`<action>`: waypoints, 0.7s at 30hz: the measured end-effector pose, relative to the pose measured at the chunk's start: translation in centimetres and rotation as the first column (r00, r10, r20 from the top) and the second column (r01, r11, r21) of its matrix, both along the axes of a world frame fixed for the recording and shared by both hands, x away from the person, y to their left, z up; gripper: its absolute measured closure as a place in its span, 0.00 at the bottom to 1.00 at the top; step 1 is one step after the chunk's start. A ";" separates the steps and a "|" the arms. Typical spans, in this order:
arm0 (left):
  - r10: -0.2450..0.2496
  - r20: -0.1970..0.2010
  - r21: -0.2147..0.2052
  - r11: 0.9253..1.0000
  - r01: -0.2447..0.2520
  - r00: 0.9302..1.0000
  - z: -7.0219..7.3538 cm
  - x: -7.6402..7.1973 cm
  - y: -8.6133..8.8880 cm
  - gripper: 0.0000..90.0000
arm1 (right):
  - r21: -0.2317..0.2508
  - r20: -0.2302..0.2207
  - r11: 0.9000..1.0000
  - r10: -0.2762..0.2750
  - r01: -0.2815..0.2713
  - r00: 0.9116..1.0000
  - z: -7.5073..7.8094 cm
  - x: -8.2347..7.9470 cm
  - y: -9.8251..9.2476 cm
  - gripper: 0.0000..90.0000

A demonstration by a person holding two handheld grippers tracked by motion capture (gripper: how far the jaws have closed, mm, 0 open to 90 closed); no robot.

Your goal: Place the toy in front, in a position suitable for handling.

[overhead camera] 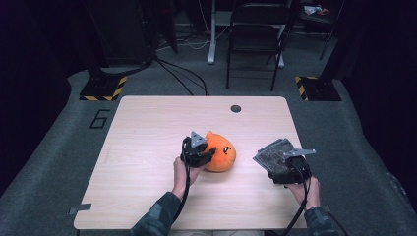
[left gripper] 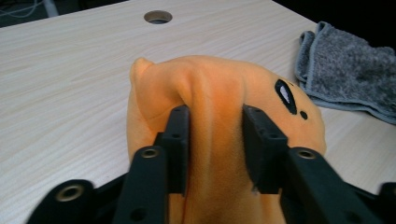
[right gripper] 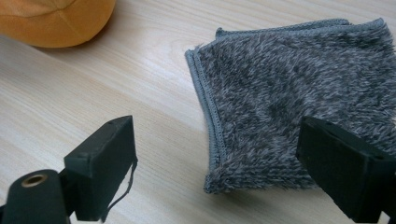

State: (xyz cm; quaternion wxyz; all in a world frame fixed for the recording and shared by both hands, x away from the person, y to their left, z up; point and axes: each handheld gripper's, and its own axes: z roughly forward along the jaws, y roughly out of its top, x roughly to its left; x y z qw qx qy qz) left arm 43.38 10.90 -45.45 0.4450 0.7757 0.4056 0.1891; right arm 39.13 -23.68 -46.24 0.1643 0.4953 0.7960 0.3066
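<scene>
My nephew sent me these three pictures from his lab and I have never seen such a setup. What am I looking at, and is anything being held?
A person sits at a wooden table with a hand-held two-jaw gripper in each hand. One camera looks down from above; the other two ride on the grippers and look along their black jaws. On the table lie an orange plush toy and a folded grey towel. The left gripper has a fold of the toy between its jaws, which press into the fabric. The right gripper is open, one jaw over bare wood, the other over the towel's corner, holding nothing.
</scene>
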 end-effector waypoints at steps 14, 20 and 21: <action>-0.161 -0.054 0.069 0.984 0.164 0.986 2.5 3.5 3.6 0.25 | 0.004 -0.002 1.000 -0.001 0.001 1.000 0.1 0.0 0.0 0.12; -0.275 -0.127 0.050 0.958 0.283 0.953 1.0 5.2 3.4 0.23 | 0.008 -0.005 1.000 -0.005 0.005 1.000 -0.1 0.0 0.0 0.12; -0.286 -0.131 0.053 0.954 0.295 0.949 0.7 5.3 3.3 0.24 | 0.009 -0.005 1.000 -0.005 0.005 1.000 -0.1 0.0 0.0 0.12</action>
